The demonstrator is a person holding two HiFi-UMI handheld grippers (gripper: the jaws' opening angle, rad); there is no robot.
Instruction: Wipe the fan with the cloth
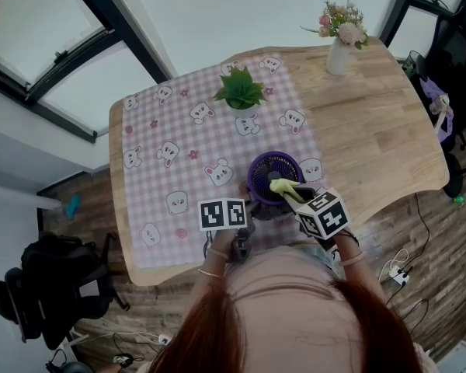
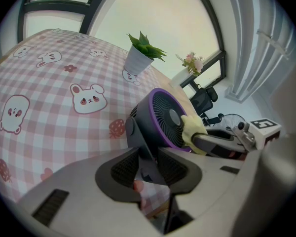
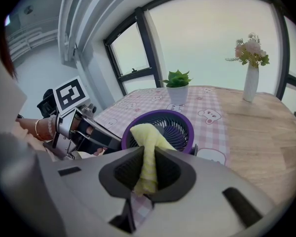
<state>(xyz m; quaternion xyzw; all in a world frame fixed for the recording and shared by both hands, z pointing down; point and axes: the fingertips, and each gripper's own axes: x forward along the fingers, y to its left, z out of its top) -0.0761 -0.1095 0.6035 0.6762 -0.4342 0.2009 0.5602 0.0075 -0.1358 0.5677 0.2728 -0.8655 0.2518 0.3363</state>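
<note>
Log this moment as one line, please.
left hand-held gripper: shut on fan | right hand-held gripper: shut on cloth | cloth: against fan front

Soft, bright daylight comes from the far windows (image 3: 212, 38). Shadows are faint. My two close views bend round, with dark corners.

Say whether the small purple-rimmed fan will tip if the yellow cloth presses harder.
Probably not: the left gripper clamps the purple-rimmed fan by its stand. Its head looks pivoted and may tilt. The yellow cloth droops limply, likely cushioning pressure.
</note>
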